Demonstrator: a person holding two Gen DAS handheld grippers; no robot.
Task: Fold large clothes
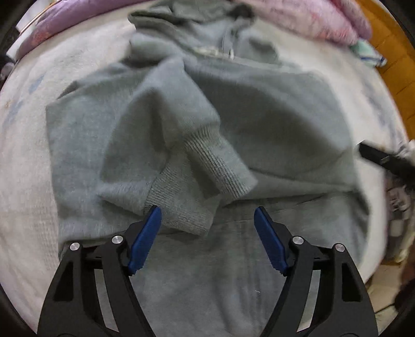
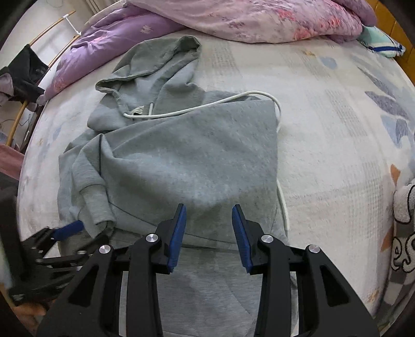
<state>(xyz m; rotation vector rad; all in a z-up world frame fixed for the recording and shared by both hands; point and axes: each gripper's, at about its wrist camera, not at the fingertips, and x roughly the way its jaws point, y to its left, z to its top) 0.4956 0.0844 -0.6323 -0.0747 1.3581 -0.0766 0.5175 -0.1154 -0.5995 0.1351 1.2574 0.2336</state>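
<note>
A grey hoodie (image 2: 181, 160) lies spread on a bed (image 2: 337, 145) covered with a pale patterned sheet, its hood (image 2: 160, 62) pointing toward the far end where a pink floral quilt (image 2: 259, 18) and a purple quilt (image 2: 109, 44) are heaped. Both sleeves are folded in across the body, and in the left wrist view their ribbed cuffs (image 1: 220, 166) lie crossed near the middle of the garment, one over the other. A white cable (image 2: 207, 106) runs across the hoodie just below the hood, loops round the garment's right edge and passes along that side on the sheet.

The left gripper (image 1: 207, 215) hovers low over the hem end of the hoodie with its blue-padded jaws spread wide and nothing between them; its left fingertip (image 1: 154, 215) sits right at the edge of the nearer cuff (whether it touches the fabric cannot be told through the motion blur). The right gripper (image 2: 208, 212) is likewise parted, though less widely, holding nothing, above the lower part of the hoodie's body. In the right wrist view the left gripper's blue pad shows at the lower left beside a cuff. A small teal pillow (image 2: 381, 44) lies at the far right corner of the bed.
</note>
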